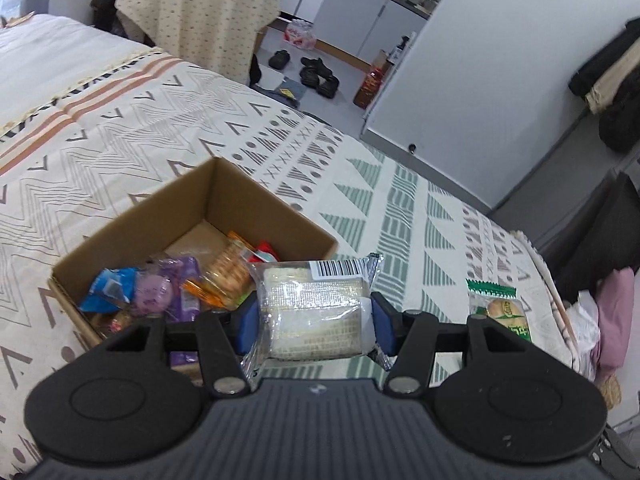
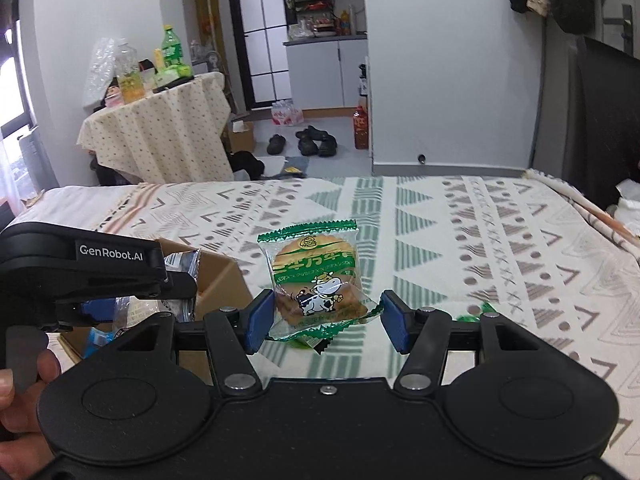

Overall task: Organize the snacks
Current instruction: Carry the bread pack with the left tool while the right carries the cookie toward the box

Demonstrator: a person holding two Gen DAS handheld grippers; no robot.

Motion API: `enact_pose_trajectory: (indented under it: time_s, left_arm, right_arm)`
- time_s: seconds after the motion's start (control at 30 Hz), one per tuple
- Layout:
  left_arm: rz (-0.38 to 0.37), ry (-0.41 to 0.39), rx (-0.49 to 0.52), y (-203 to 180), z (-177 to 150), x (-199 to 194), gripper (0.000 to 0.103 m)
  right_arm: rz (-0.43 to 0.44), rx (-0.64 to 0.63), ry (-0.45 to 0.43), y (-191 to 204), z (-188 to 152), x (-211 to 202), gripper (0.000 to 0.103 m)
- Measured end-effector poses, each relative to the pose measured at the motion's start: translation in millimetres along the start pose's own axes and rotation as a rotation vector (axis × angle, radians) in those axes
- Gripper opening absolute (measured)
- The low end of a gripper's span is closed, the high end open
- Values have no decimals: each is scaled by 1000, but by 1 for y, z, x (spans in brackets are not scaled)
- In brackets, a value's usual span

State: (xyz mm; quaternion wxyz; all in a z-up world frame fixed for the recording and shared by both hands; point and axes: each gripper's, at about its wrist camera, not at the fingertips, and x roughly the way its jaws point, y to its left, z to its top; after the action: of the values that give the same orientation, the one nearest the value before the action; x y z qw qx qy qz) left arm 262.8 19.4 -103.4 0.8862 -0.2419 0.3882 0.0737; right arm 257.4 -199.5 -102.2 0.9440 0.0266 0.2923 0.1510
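My left gripper [image 1: 312, 324] is shut on a clear-wrapped pale cracker pack [image 1: 316, 312] with a barcode, held at the near right corner of the open cardboard box [image 1: 260, 200]. The box holds several snacks, among them a purple packet [image 1: 160, 292] and a biscuit pack [image 1: 228, 272]. My right gripper [image 2: 326, 320] is open, its blue pads either side of a green cow-print biscuit packet [image 2: 316, 280] lying on the bed; the left pad touches the wrapper, the right stands apart. That packet also shows in the left wrist view [image 1: 500, 308]. The left gripper [image 2: 100, 276] appears at the left of the right wrist view.
The bed has a patterned cover [image 1: 360, 184] whose right edge [image 1: 552, 280] drops off to clothes. Beyond the far edge are the floor with shoes [image 2: 312, 142], a cloth-covered table with bottles [image 2: 160, 120] and a white wall [image 2: 440, 80].
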Motion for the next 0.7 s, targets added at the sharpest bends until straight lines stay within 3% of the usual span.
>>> enact_pose_trajectory:
  time_s: [0.33,0.7]
  left_arm:
    - [24,-16,-101,40,19,-5,56]
    - [104,-62,-234,94,43,-8,56]
  right_arm:
    - [50,-21,-18,36,11,12,56]
    - [143,-43,-20,80,22,38,56]
